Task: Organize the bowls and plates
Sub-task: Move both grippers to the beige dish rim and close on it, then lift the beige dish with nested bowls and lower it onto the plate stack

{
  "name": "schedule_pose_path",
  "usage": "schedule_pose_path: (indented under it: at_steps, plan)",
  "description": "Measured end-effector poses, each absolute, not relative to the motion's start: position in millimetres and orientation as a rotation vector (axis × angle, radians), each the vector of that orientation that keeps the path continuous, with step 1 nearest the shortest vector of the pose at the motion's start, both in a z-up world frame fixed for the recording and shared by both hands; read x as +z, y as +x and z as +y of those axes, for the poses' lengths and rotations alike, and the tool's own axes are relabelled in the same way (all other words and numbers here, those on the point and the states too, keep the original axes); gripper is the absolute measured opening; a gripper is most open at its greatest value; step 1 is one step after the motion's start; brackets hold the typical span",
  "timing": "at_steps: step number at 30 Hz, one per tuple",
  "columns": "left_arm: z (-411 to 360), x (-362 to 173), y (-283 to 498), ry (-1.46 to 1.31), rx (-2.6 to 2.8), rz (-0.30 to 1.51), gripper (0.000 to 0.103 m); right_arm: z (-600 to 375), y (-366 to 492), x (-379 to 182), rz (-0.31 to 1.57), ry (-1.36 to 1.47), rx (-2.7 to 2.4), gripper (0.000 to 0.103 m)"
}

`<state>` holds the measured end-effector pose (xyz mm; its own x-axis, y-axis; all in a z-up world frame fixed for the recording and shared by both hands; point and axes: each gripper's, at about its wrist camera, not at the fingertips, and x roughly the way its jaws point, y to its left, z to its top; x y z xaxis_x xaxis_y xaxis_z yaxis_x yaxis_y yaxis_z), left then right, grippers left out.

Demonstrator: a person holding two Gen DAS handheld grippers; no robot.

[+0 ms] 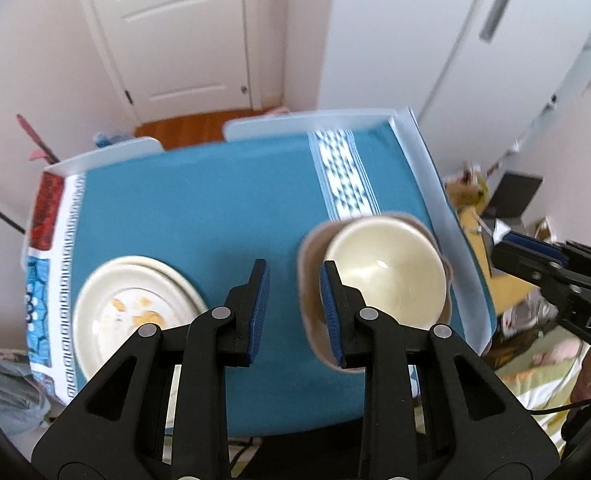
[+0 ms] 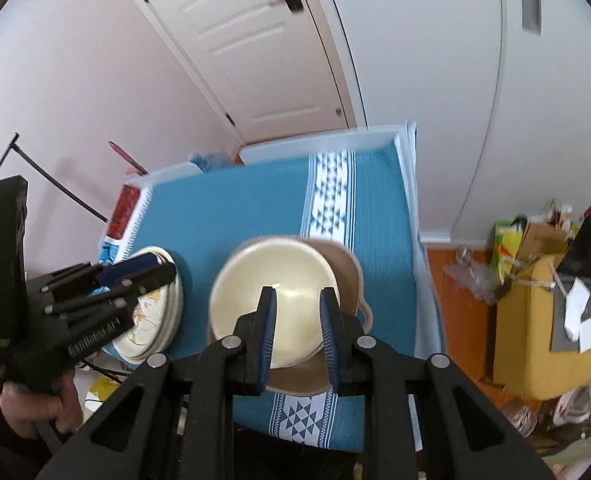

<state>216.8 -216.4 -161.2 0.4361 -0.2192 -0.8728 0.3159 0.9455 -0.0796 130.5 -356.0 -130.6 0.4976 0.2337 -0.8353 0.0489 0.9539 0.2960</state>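
A cream bowl (image 1: 387, 270) sits inside a brown bowl-like dish (image 1: 311, 248) on the teal tablecloth (image 1: 199, 200), right of centre. A stack of cream plates (image 1: 135, 308) with orange food stains lies at the left. My left gripper (image 1: 293, 304) is open and empty, above the cloth between the plates and the bowls. My right gripper (image 2: 297, 320) is open and empty, hovering over the near side of the cream bowl (image 2: 271, 292), which rests in the brown dish (image 2: 347, 276). The left gripper (image 2: 151, 270) shows over the plates (image 2: 163, 312) there; the right gripper (image 1: 527, 252) shows at the right edge.
The table's white edge (image 1: 431, 168) runs along the right and far sides. A white door (image 1: 175, 32) and pink walls stand behind. A yellow chair with clutter (image 2: 535, 320) stands to the right of the table.
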Motion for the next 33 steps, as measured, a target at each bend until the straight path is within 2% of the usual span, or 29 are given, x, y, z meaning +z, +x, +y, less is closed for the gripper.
schedule_pose_path:
  at_steps: [1,2,3,4,5,6,7,17,21,26,29,30,31,33]
  plan:
    - [-210,-156,215,0.092,-0.326,1.058,0.045,-357,128,-126,1.037,0.296,0.115,0.020]
    - [-205,-154,216,0.090,-0.318,1.044,0.076,-357,125,-121,1.022,0.295,0.117,0.020]
    - [-200,-151,215,0.097,-0.306,1.025,0.090,-359,121,-117,1.004,0.300,0.117,0.022]
    - [-196,-149,214,0.113,-0.289,1.001,0.103,-360,119,-115,0.993,0.305,0.114,0.036]
    - [-192,-148,213,0.132,-0.275,0.984,0.103,-362,117,-114,0.983,0.308,0.105,0.050]
    - [-190,-149,213,0.156,-0.268,0.988,0.103,-364,114,-113,0.976,0.308,0.095,0.083]
    - [-188,-152,214,0.175,-0.270,1.001,0.103,-365,112,-114,0.972,0.304,0.090,0.103]
    - [-207,-203,206,0.364,-0.425,1.140,0.103,-366,119,-168,1.261,0.085,0.020,0.103]
    - [-217,-237,214,0.357,-0.469,1.244,0.103,-360,129,-199,1.380,0.020,-0.023,0.103]
    - [-221,-262,225,0.335,-0.477,1.311,0.103,-358,135,-221,1.437,0.032,-0.031,0.102]
    - [-229,-274,226,0.372,-0.492,1.331,0.100,-351,142,-235,1.471,0.019,-0.002,0.093]
    - [-231,-278,226,0.381,-0.498,1.339,0.099,-350,144,-239,1.481,0.020,0.013,0.083]
    - [-234,-282,227,0.384,-0.505,1.350,0.093,-347,146,-242,1.489,0.024,0.022,0.074]
    - [-236,-287,228,0.361,-0.526,1.371,0.085,-345,149,-250,1.500,0.044,0.049,0.067]
